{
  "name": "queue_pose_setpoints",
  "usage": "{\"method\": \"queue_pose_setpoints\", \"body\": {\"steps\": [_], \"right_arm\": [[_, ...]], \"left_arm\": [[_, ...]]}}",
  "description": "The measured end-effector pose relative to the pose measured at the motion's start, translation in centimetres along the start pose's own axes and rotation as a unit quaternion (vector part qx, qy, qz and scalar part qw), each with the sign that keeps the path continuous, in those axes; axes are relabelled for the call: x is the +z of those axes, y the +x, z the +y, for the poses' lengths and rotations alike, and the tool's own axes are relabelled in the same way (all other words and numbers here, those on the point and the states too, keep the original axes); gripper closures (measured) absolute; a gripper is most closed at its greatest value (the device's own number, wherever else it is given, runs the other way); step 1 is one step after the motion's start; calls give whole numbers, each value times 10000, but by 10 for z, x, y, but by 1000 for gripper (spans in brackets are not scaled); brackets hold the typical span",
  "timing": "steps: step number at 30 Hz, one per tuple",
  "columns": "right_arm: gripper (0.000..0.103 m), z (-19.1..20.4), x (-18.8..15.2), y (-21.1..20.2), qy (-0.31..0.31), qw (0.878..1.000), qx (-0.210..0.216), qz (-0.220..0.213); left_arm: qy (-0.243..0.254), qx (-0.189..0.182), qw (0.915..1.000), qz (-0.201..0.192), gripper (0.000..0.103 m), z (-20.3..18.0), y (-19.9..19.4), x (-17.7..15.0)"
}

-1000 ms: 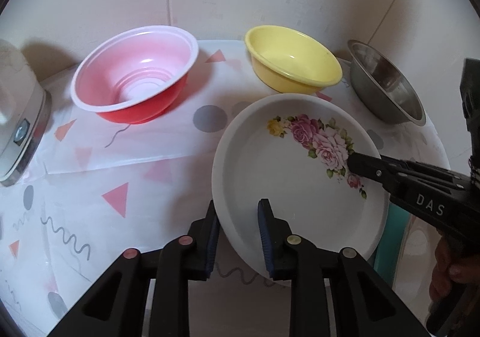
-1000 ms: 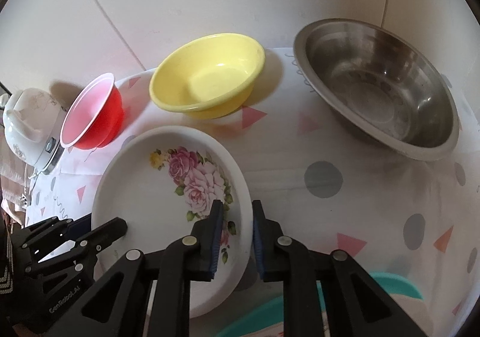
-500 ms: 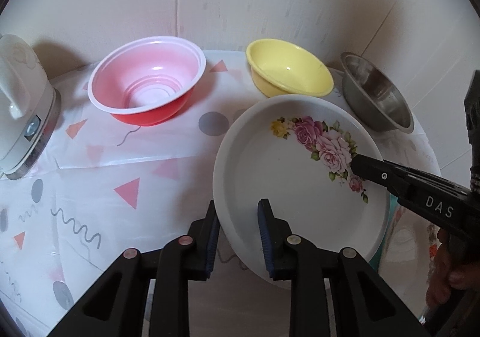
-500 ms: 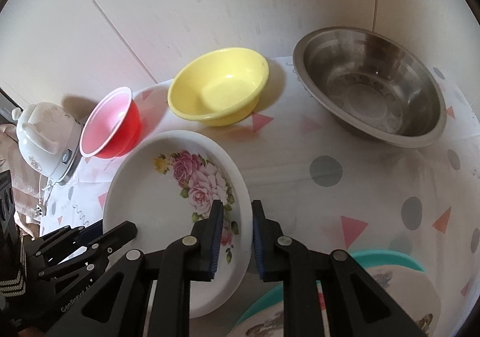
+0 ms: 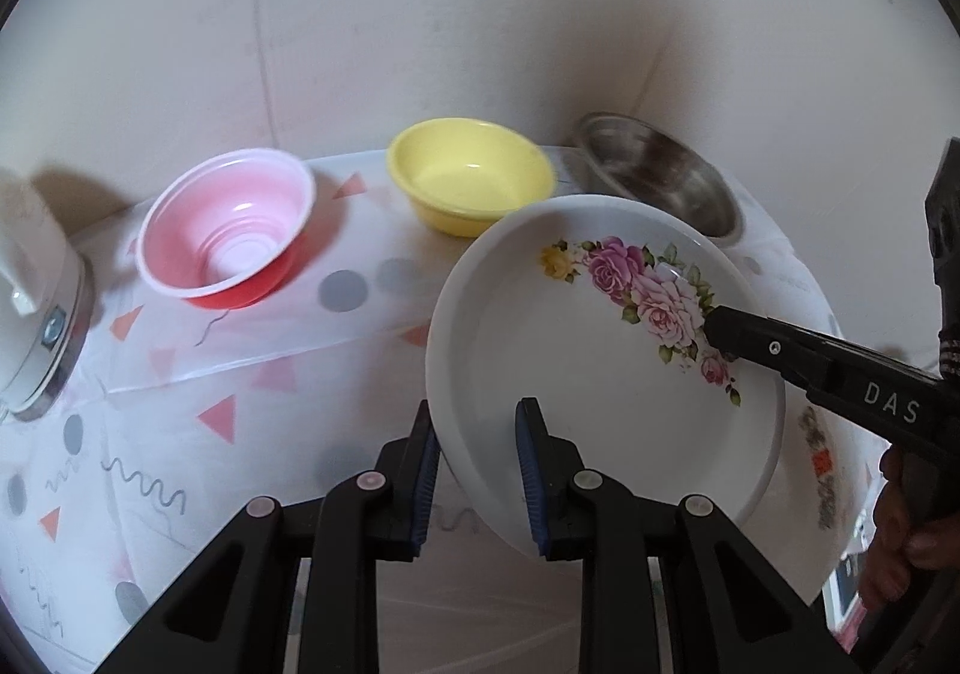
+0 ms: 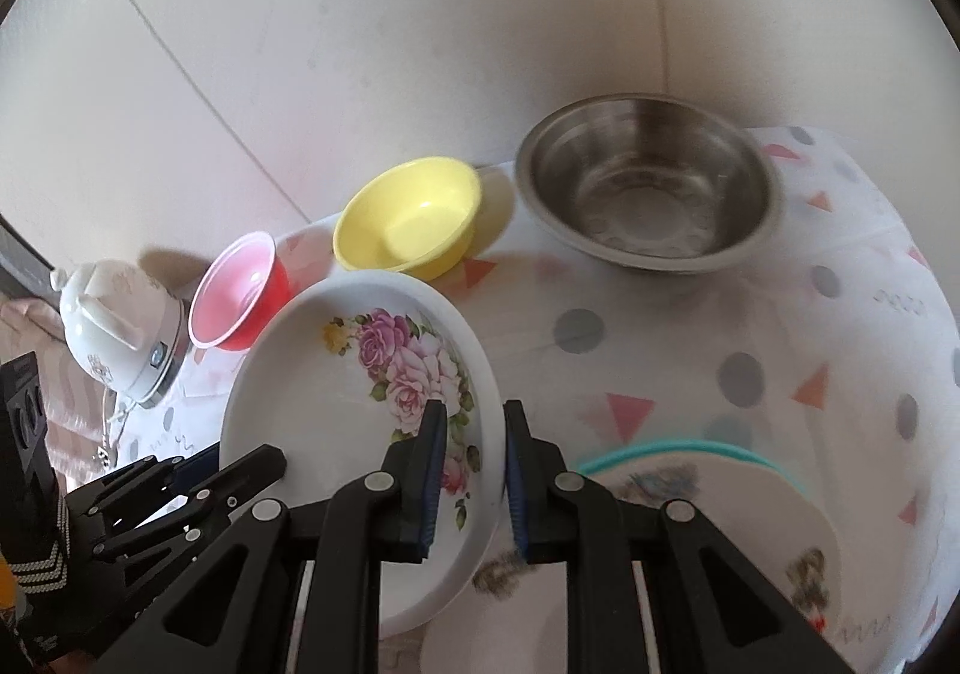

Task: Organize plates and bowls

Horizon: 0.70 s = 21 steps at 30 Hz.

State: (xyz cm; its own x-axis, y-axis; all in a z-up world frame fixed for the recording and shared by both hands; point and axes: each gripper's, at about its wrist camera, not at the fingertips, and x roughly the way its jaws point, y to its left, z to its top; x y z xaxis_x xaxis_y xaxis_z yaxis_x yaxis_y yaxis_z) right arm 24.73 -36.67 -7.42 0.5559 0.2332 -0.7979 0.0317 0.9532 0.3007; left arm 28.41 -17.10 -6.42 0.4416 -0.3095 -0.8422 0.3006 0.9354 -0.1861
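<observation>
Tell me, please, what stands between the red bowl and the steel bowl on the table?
The yellow bowl stands between the red bowl and the steel bowl, apart from both; the right wrist view shows it best.

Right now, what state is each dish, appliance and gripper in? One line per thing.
Floral plate: clear of the table, tilted, gripped at two rim spots.
Left gripper: shut on its near rim.
Right gripper: shut on the opposite rim.
Red bowl: upright, empty.
Yellow bowl: upright, empty.
Steel bowl: upright, empty.
Teal-rimmed plate: flat on the table.
Kettle: on the table, lid on.
</observation>
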Motion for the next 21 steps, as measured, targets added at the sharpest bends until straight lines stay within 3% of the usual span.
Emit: {"method": "queue_pose_setpoints", "body": {"steps": [11,21], "right_arm": [[84,-41,-41,-44,722,9964,-410,-165],[84,-86,-80,-69,1404,9874,-705,-196]], "left_arm": [[886,-436,9949,214,78,-56,9,-12],[1617,-721,9829,510,77,-110,23,-29]]}}
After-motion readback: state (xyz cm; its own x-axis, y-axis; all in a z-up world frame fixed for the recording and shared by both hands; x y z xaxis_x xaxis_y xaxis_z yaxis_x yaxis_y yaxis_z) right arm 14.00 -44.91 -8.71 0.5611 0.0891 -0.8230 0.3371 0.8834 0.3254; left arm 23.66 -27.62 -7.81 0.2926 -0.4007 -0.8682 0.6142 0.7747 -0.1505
